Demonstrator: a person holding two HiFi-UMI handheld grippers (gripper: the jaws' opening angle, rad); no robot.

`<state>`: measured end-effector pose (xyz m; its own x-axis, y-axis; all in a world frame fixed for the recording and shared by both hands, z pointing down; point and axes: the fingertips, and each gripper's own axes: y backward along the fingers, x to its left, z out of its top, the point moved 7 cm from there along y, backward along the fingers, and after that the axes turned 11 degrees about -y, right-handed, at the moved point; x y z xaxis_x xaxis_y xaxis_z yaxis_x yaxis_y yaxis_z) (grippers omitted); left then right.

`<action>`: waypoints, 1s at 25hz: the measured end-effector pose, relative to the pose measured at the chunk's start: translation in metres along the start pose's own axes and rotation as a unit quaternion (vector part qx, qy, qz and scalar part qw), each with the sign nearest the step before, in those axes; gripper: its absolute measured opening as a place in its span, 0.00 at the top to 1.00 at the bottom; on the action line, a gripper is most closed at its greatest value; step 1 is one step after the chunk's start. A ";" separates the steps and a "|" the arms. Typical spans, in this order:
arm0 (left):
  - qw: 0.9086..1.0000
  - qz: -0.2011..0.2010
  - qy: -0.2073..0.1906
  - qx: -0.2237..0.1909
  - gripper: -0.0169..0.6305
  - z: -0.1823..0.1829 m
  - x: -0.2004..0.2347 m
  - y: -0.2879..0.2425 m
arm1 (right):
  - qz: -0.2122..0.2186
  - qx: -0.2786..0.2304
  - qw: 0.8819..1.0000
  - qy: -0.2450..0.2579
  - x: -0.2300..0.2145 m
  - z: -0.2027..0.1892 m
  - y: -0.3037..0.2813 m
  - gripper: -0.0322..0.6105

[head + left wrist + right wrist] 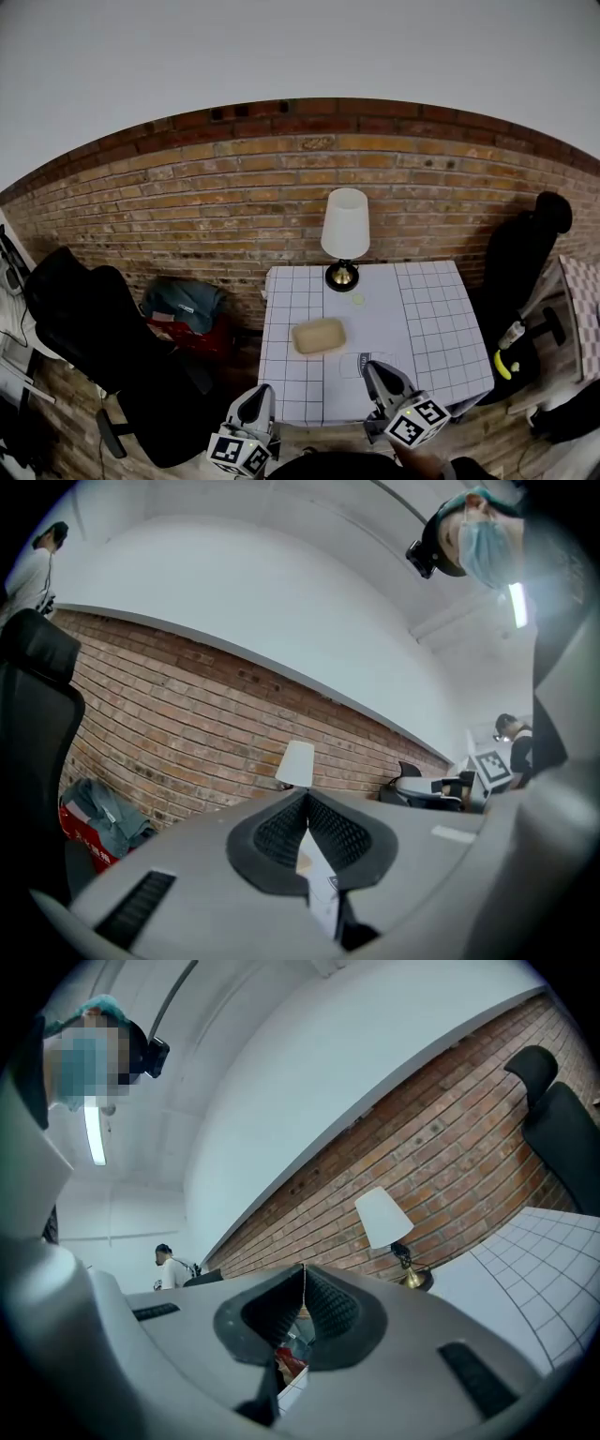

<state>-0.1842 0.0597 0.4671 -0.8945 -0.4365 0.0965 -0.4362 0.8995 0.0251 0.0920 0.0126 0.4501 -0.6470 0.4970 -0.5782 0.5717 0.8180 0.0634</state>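
Jaws pressed together, empty: left claw point(261, 396) at the counter's point(433, 321) near left corner, right claw point(377, 373) over the near edge, tan tray point(319, 336) just beyond.

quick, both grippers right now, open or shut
Left gripper: closed, tips together, holding nothing.
Right gripper: closed, tips together, holding nothing.

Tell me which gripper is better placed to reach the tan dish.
Probably the right. The right gripper is over the table, nearer the dish; the left gripper hangs by its near edge. Both have jaws together.
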 end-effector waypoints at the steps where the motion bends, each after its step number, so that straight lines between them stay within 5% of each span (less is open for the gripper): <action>1: 1.000 -0.008 0.000 0.001 0.96 0.001 0.004 -0.001 | -0.005 -0.003 1.000 -0.001 0.002 -0.003 -0.002 0.94; 10: 0.999 -0.039 0.014 0.011 0.96 -0.015 0.035 -0.008 | -0.042 -0.005 0.999 -0.002 0.006 -0.022 -0.015 0.94; 25: 0.999 -0.015 0.033 0.014 0.96 -0.029 0.057 -0.080 | -0.042 0.027 0.999 -0.010 -0.049 -0.006 -0.077 0.94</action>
<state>-0.1971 -0.0369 0.4991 -0.8727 -0.4608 0.1611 -0.4668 0.8844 0.0010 0.0766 -0.0732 0.4782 -0.6834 0.4218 -0.5958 0.5428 0.8394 -0.0284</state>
